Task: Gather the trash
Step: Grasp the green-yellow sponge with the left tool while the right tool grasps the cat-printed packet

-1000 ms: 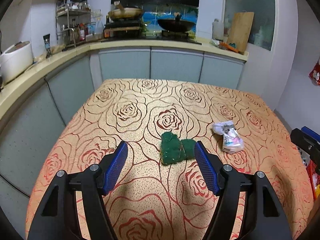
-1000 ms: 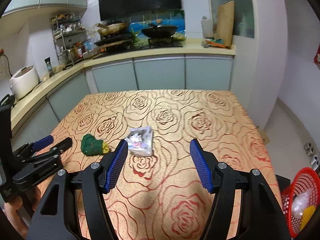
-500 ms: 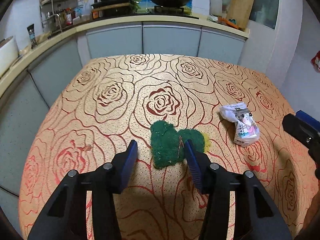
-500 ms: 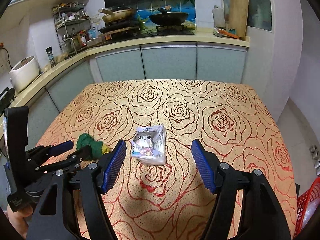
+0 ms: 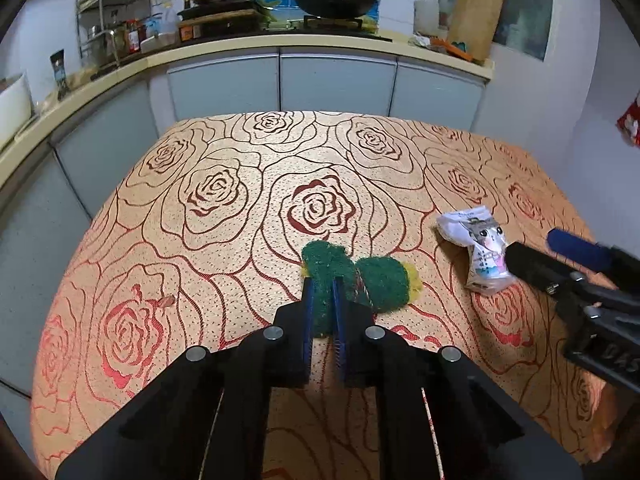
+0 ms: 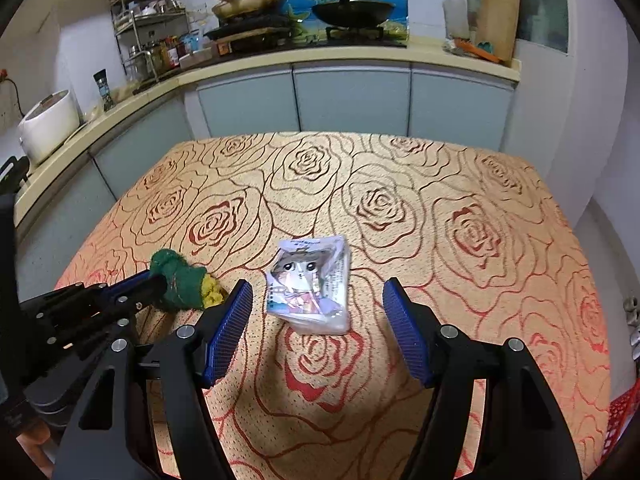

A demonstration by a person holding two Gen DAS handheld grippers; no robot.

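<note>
1. Trash items on the table: two counted. One green scouring pad [image 5: 352, 280] with a yellow sponge edge, and one white snack packet [image 6: 310, 286] printed with a cartoon face.
2. Both items lie on the rose-patterned tablecloth [image 5: 224, 208], toward its near half. The pad is to the left of the packet; the two are near one another but not touching.
3. Grippers: two counted. The left gripper [image 5: 321, 300] has its blue-padded jaws drawn tight together, pinching the left lobe of the green pad. The pad's right lobe and yellow edge stick out to the right of the jaws.
4. The same grip is confirmed from the right wrist view: the left gripper's tips are buried in the pad [image 6: 180, 280]. Whether the pad is lifted clear of the cloth cannot be told.
5. The right gripper [image 6: 316, 328] has its jaws spread wide, holding nothing. The packet lies ahead of the gap between its two blue pads [image 6: 228, 332], touching neither.
6. In the left wrist view the right gripper [image 5: 560, 258] enters from the right edge, its tip just beside the packet [image 5: 478, 252].
7. Background: one counter [image 6: 320, 58] runs behind and along the left; on it, two pans [image 6: 352, 10], one white rice cooker [image 6: 48, 124], one wire rack [image 6: 148, 36] and one cutting board [image 6: 500, 8].
8. One red basket [image 6: 624, 412] shows at the lower right edge.
</note>
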